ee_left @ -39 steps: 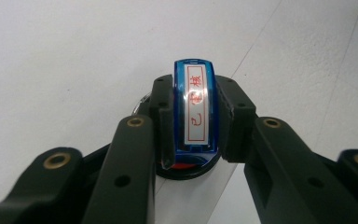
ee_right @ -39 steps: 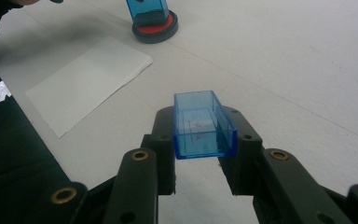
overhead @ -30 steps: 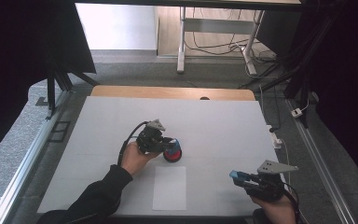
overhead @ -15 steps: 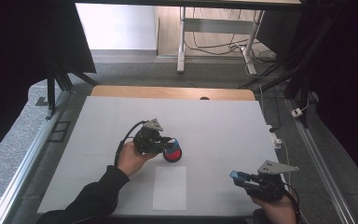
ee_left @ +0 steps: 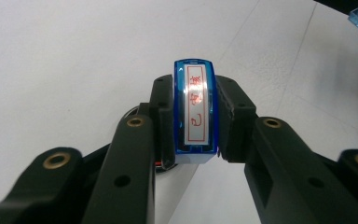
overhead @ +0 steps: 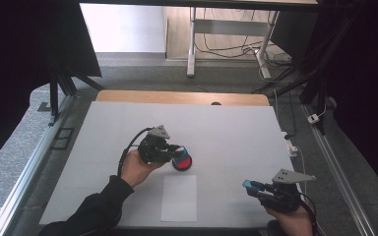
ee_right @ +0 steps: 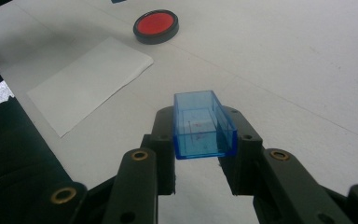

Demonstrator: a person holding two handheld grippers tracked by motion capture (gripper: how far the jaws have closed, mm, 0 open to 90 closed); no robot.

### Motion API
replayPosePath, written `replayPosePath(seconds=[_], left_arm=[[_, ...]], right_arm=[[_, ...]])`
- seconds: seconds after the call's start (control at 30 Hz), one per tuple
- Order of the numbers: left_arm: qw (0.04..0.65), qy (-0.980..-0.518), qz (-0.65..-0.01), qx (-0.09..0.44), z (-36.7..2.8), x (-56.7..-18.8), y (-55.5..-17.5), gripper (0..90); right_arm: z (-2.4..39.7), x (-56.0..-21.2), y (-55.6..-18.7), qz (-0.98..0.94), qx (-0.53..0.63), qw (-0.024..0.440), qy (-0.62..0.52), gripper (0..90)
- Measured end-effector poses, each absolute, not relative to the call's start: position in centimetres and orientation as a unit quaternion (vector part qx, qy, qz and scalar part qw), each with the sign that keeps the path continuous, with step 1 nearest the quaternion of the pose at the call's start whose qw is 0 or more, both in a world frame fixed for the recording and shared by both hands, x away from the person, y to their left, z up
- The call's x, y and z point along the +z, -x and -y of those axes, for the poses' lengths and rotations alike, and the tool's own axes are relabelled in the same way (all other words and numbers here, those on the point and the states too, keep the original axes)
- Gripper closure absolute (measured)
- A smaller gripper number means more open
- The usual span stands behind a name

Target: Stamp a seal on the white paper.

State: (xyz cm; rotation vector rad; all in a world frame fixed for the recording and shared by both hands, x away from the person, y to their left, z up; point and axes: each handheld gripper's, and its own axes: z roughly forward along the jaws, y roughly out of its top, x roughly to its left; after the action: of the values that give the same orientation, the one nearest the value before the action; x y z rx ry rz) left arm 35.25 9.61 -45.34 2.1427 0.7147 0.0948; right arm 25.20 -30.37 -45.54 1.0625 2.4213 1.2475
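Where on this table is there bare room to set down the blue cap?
Bare: the far half of the table beyond the left hand-held gripper, and the stretch between the white paper sheet and the right hand-held gripper. Crowded: around the red ink pad, beside the left hand-held gripper holding the stamp.

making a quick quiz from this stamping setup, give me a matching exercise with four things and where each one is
Things:
1. blue stamp
2. blue cap
3. red ink pad
4. white paper sheet

Places:
A. flat on the table near the person's edge
B. clamped in the right gripper
C. clamped in the left gripper
D. on the table just below the left gripper

Pairs: 1-C, 2-B, 3-D, 4-A
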Motion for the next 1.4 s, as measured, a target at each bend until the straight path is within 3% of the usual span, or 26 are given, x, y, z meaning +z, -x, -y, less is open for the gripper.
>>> replayPosePath(seconds=[1.4], left_arm=[[0.406, -0.877, -0.256, 0.020, -9.2, -44.3, -29.6, 70.4]], right_arm=[[30.4, -45.5, -25.2, -0.823, 0.426, 0.104, -0.361, 68.5]])
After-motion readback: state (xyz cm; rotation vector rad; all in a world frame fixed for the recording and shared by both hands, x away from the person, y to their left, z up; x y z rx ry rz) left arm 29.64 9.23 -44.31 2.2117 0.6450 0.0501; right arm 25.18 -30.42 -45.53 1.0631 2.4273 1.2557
